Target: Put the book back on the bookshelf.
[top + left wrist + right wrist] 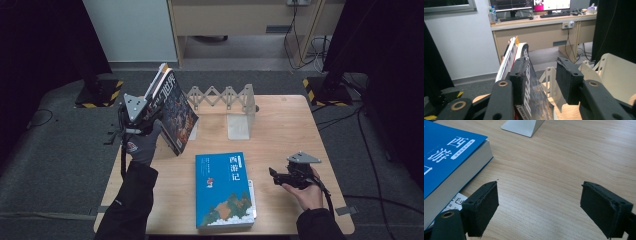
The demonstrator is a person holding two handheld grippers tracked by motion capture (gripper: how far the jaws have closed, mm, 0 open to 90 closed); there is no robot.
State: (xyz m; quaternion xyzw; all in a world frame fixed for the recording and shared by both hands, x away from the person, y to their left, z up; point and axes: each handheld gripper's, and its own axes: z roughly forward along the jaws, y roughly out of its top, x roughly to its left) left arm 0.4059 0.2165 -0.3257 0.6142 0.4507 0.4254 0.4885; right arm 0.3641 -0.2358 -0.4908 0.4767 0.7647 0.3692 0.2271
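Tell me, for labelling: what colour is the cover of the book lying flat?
Blue, seen best in the high view: the flat book.

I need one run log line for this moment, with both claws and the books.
left claw: open beside leaning dark book | right claw: open over table | blue book: flat | rack: no book inside

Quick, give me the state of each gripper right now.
Left gripper: open, one pad against the dark book standing at the rack, the other pad clear of it.
Right gripper: open, nothing between its jaws, over the table.
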